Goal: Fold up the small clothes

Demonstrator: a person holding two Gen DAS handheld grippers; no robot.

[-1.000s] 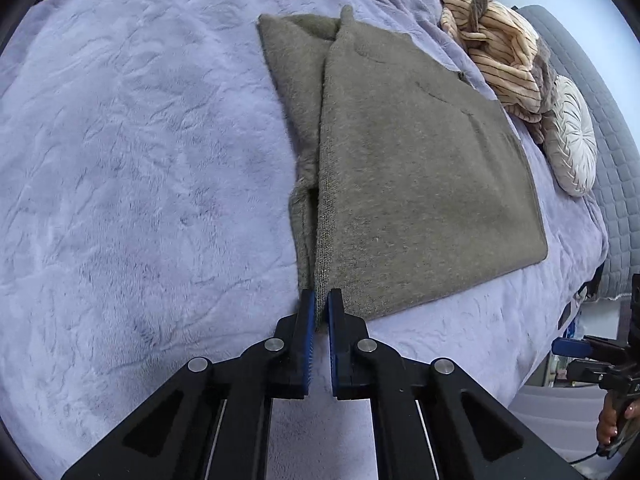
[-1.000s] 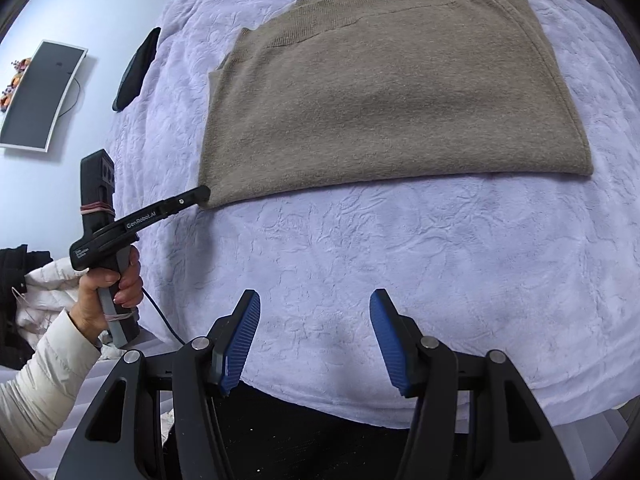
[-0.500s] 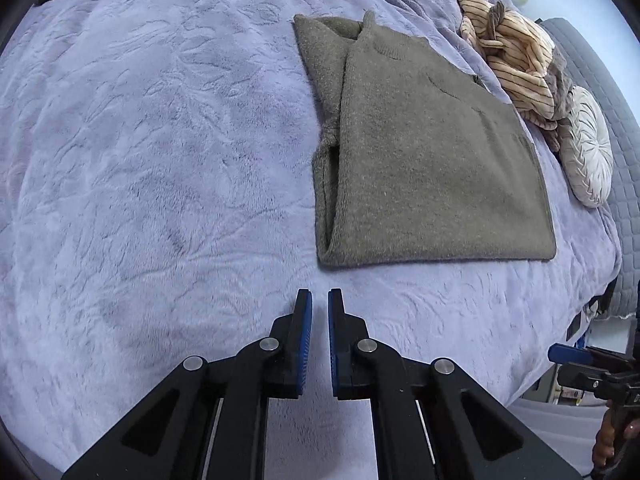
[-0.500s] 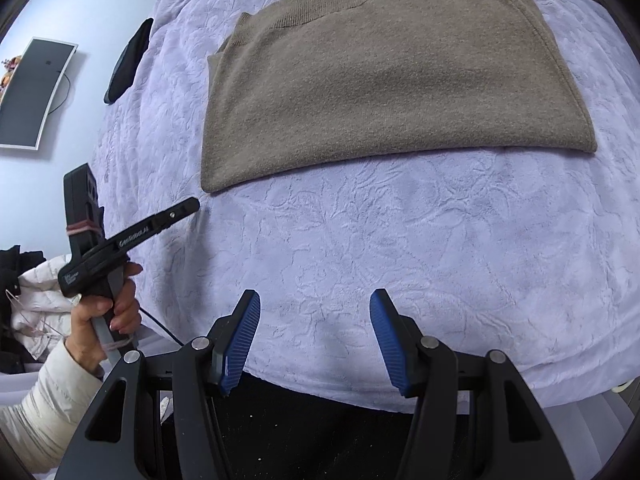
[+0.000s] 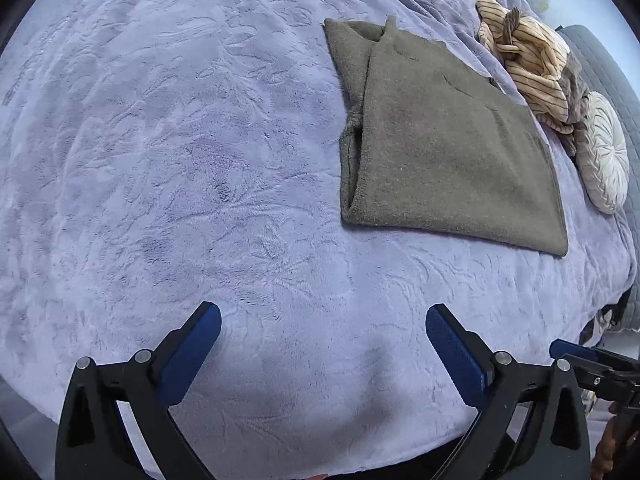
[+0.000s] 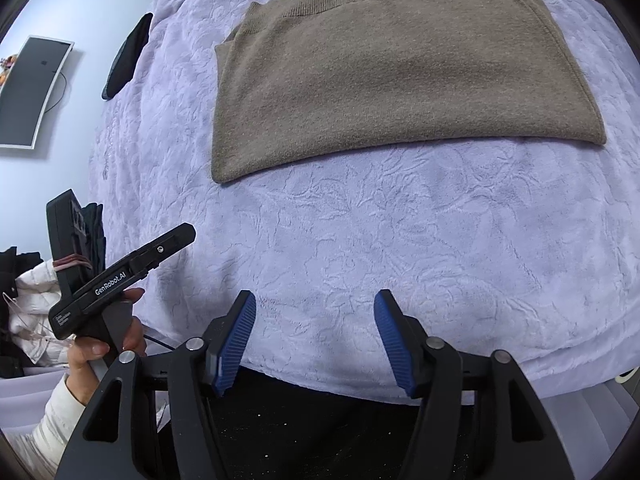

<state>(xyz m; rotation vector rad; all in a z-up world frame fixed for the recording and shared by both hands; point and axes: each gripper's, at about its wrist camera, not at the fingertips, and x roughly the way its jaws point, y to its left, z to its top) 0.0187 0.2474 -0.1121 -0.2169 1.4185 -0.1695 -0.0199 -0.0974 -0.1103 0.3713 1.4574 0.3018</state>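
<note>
Since a second earlier, the left gripper (image 5: 323, 330) had been pulled back from the brown sweater's (image 5: 448, 152) near corner, and its jaws had just been opened wide, with nothing between them. The right gripper (image 6: 315, 330) was opened a little more too and was empty. The sweater was left folded flat on the purple blanket (image 5: 168, 168), well beyond both grippers. For a tidy next fold, both near corners would likely need to be pinched together.
</note>
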